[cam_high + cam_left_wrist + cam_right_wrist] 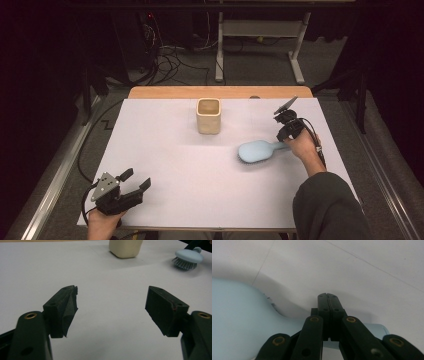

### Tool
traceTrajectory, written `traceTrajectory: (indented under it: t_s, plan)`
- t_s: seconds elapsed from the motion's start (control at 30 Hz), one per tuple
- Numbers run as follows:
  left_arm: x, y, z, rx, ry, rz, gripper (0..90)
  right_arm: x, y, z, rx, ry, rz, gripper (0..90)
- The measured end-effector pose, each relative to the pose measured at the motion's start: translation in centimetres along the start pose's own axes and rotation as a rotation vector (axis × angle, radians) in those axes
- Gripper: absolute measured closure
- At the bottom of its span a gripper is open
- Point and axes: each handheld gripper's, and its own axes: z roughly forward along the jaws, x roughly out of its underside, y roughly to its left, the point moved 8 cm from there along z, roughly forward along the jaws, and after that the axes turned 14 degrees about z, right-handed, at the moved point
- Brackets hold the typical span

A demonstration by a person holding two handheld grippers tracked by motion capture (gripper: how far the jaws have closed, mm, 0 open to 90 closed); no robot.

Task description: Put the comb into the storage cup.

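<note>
A light blue hairbrush [257,150] lies bristles down on the white table top [175,165], right of centre, its handle pointing right. My right gripper [283,137] stands over that handle, held by a hand in a dark sleeve. In the right gripper view its jaws [328,295] are pressed together, shut, with the hairbrush [239,317] handle passing beneath them and nothing between the pads. My left gripper [138,178] rests at the front left corner, open and holding nothing. In the left gripper view it [111,300] faces the hairbrush [188,256] far off.
A cream square cup [208,116] stands upright at the back centre of the table, also seen as a cup [125,248] ahead of the left gripper. A wooden edge [220,92] borders the far side. Cables and a white desk frame [260,30] lie on the floor beyond.
</note>
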Motion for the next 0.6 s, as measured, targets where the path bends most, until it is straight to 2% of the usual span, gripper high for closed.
traceTrajectory:
  t_s: [0.2, 0.6]
  plan:
    - [0.0, -0.1, 0.1, 0.002, 0.003, 0.003, 26.4, 0.9, -0.1, -0.3, -0.015, 0.003, -0.011, 90.0]
    - [0.0, -0.1, 0.2, 0.004, 0.008, 0.000, 26.5, 2.8, -0.3, -0.8, -0.069, -0.011, 0.007, 90.0]
